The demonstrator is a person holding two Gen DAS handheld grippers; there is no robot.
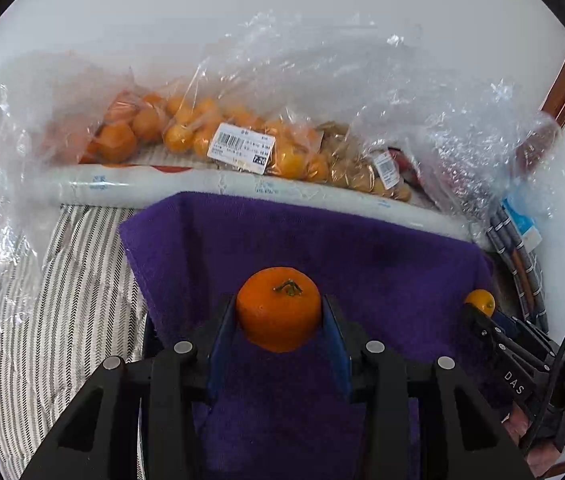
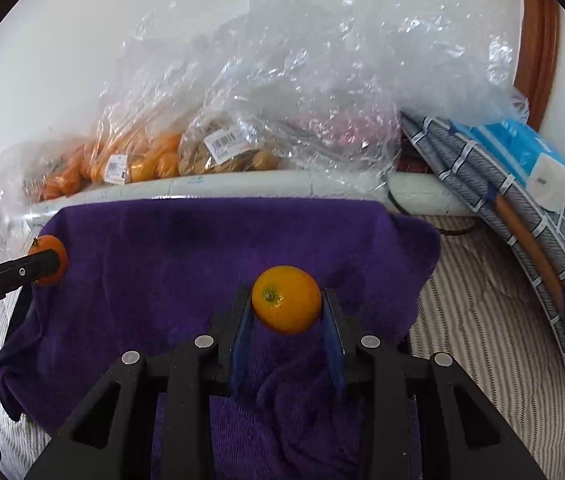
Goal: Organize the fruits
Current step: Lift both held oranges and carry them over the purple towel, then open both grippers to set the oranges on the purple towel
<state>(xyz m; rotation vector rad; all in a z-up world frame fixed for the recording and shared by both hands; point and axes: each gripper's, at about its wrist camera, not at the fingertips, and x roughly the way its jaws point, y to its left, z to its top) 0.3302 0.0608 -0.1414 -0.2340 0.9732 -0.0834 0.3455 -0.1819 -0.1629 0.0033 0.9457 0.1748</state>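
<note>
Left gripper (image 1: pixel 279 312) fingers clamp tangerine (image 1: pixel 278 308) — right gripper (image 2: pixel 287 304) fingers clamp kumquat (image 2: pixel 287 299), level over towel (image 2: pixel 202 264).

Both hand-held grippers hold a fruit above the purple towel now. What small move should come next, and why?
Probably lower the left hand-held gripper and set its deep-orange stemmed mandarin down on the purple terry towel. Both fruits are clamped above bare towel, and the right hand-held gripper holds a paler yellow-orange round citrus, so placing them apart on the towel would likely sort the kinds.
</note>
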